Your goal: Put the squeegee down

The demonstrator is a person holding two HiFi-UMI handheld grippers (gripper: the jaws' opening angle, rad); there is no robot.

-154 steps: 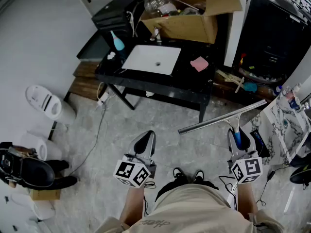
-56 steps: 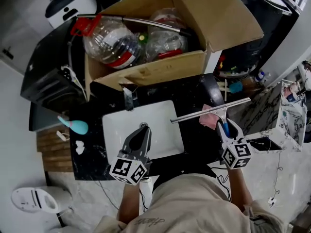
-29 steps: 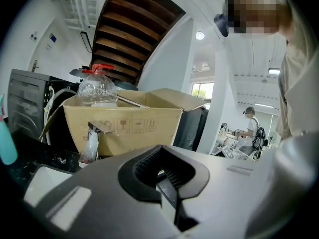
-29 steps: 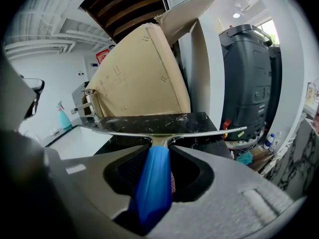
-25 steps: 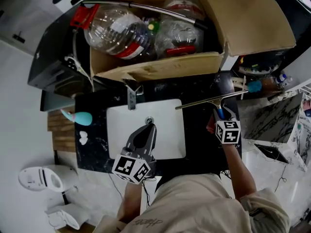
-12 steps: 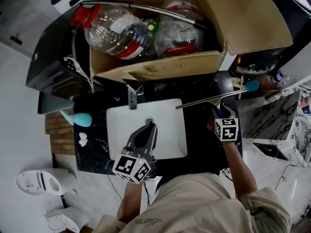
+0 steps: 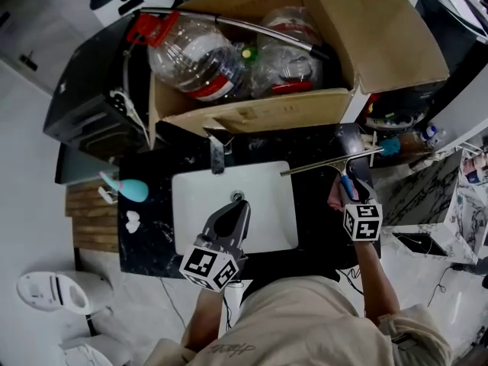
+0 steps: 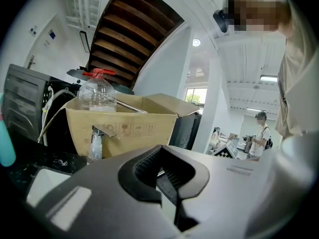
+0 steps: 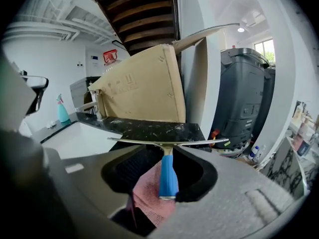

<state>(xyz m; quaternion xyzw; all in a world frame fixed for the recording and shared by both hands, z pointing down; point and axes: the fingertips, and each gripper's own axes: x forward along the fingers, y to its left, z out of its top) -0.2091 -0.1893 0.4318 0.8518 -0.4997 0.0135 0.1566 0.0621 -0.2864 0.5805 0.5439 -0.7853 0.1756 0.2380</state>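
The squeegee (image 7: 335,163) has a long metal blade and a blue handle (image 9: 168,176). It lies on the black counter (image 7: 313,147) to the right of the sink, its handle resting on a pink cloth (image 9: 147,195). My right gripper (image 7: 355,197) sits just behind it; its jaws are opening, with the handle loose between them and a gap on the left side. My left gripper (image 7: 239,202) hovers over the white sink basin (image 7: 194,204), shut with nothing in it. In the left gripper view its tips (image 8: 160,151) meet.
A cardboard box (image 7: 259,113) full of plastic bottles stands behind the sink, close to the faucet (image 7: 216,147). A teal bottle (image 7: 133,190) lies at the counter's left end. Right of the counter are a dark bin (image 9: 244,98) and marble-patterned slabs (image 7: 427,197).
The right gripper has drawn back toward me and lifted a little, and its jaws have spread. The squeegee stays on the counter. The left gripper has barely moved.
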